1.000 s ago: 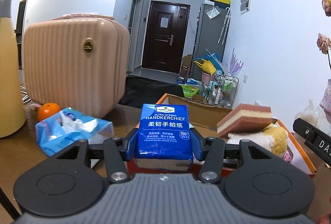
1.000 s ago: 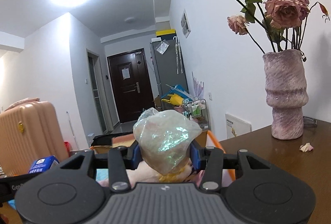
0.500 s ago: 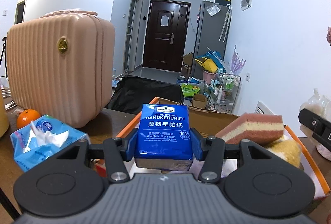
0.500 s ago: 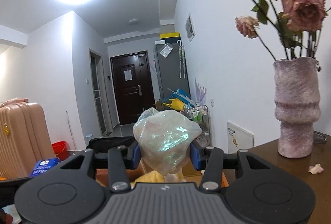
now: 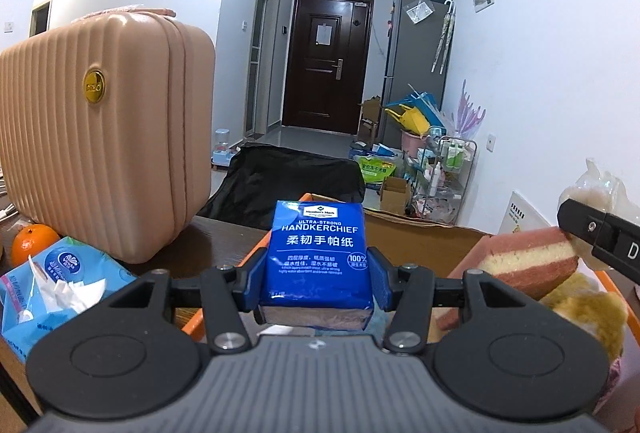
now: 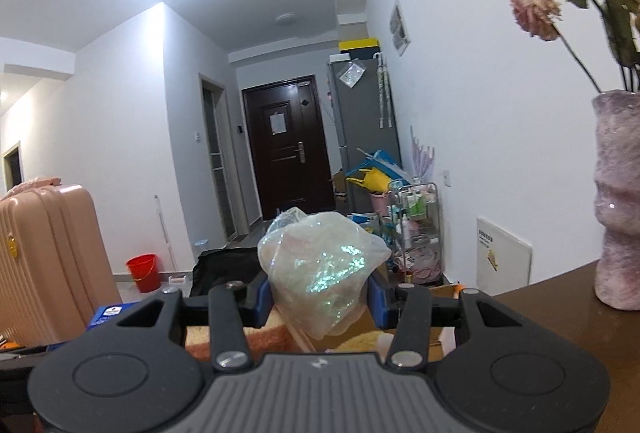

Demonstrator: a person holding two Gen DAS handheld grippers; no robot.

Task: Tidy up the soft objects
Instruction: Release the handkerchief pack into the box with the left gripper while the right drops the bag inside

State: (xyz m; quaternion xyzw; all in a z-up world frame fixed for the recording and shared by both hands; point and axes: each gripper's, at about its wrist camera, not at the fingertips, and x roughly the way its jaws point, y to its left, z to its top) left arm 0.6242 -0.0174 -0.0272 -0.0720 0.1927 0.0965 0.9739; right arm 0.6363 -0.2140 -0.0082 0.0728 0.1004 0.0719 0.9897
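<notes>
Both hands are loaded here. The left tool (image 5: 318, 283) is pinching a blue handkerchief pack (image 5: 319, 257) upright between its blue pads, and the pack hangs above the near edge of the orange box (image 5: 256, 253) on the dark wooden bench (image 5: 224, 239). The right tool (image 6: 318, 295) is clamped on a crinkly clear bag (image 6: 320, 273) stuffed with something pale, carried over the same box.

By my reading, the step is the drop-off: both soft items go into that box. To do it well, the left hand should clear the orange rim first, then lower the pack into the free corner rather than onto the layered sponge (image 5: 528, 259) or the yellow plush toy (image 5: 584, 313) already lying in there. Only spread the pads once the pack is low, since it is slick and could tip out. The bag is squashy; a gentle release should do, and one hand at a time avoids a knock between the tools.

The views split the scene. The left wrist camera shows the box contents, the open tissue packet (image 5: 60, 281) and the orange (image 5: 32, 245) beside the pink suitcase (image 5: 100, 137), and even the right tool's finger at its right edge. The right wrist camera shows little of that, but it alone catches the pink vase (image 6: 618, 201) of dried roses standing on the bench to the right, worth minding when that hand swings back.
</notes>
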